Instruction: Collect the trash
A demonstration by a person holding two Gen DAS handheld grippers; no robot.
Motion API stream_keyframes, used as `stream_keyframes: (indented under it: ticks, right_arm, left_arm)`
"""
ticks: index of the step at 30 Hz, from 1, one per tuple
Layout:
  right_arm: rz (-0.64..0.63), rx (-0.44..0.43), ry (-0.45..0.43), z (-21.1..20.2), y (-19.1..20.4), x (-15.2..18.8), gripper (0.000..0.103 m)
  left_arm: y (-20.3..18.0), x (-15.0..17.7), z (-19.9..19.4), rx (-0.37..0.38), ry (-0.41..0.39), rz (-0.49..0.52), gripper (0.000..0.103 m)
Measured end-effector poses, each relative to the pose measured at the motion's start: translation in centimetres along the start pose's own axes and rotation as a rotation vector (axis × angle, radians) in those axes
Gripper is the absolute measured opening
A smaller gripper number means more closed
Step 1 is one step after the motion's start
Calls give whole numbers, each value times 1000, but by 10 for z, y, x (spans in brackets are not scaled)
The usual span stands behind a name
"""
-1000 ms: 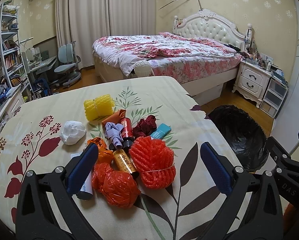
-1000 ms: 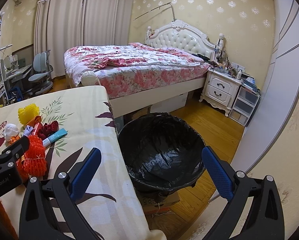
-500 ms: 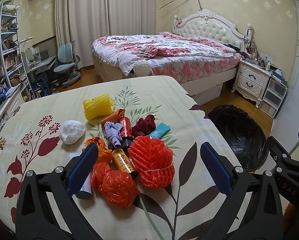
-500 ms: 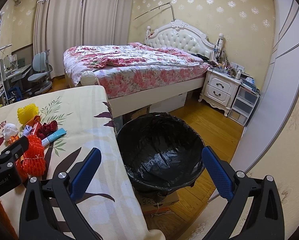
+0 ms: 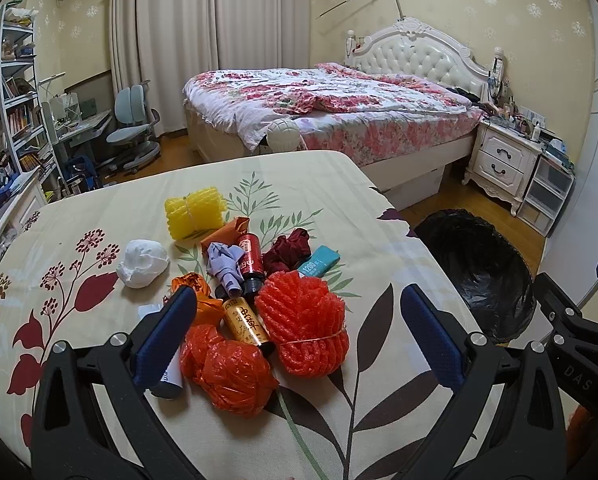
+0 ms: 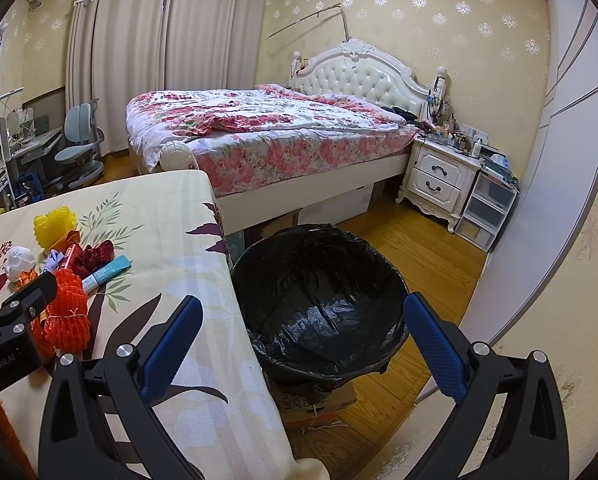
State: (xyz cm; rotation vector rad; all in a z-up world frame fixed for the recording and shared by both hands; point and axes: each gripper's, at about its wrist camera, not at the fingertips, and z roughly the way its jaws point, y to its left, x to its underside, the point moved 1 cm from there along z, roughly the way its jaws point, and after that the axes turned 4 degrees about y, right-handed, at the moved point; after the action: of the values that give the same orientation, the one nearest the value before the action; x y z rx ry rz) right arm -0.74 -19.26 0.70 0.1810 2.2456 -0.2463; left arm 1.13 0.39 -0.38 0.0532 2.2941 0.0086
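Left gripper (image 5: 299, 328) gapes wide over the red foam net (image 5: 303, 330); neighbouring bottle (image 5: 246, 325) risks snagging. Right gripper (image 6: 303, 344) wide, empty, above the bin (image 6: 319, 300) off the table's (image 6: 171, 208) right edge.

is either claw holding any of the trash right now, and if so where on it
Nothing is held. The left claw is open above the trash pile, its fingers wide apart and touching nothing. The right claw is open and empty over the bin.

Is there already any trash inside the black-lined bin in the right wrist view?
No. The black bin liner shows only bare, wrinkled plastic inside, while the trash still lies on the table.
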Motion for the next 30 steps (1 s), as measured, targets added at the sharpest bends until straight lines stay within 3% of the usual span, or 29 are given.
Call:
stream_keyframes:
  ticks: [18, 20, 24, 30]
  right_arm:
    - [7, -2, 7, -2, -5, 2, 98]
    - [9, -4, 12, -2, -7, 3, 98]
    - [2, -5, 18, -2, -7, 5, 98]
    - [-7, -29, 11, -4, -1, 2, 98]
  left_arm:
    - [-12, 1, -3, 13, 8, 3, 100]
    - [-12, 1, -3, 16, 10, 4, 97]
    - [-10, 2, -1, 41, 34, 1, 83]
    - [-4, 5, -3, 28, 34, 13, 83]
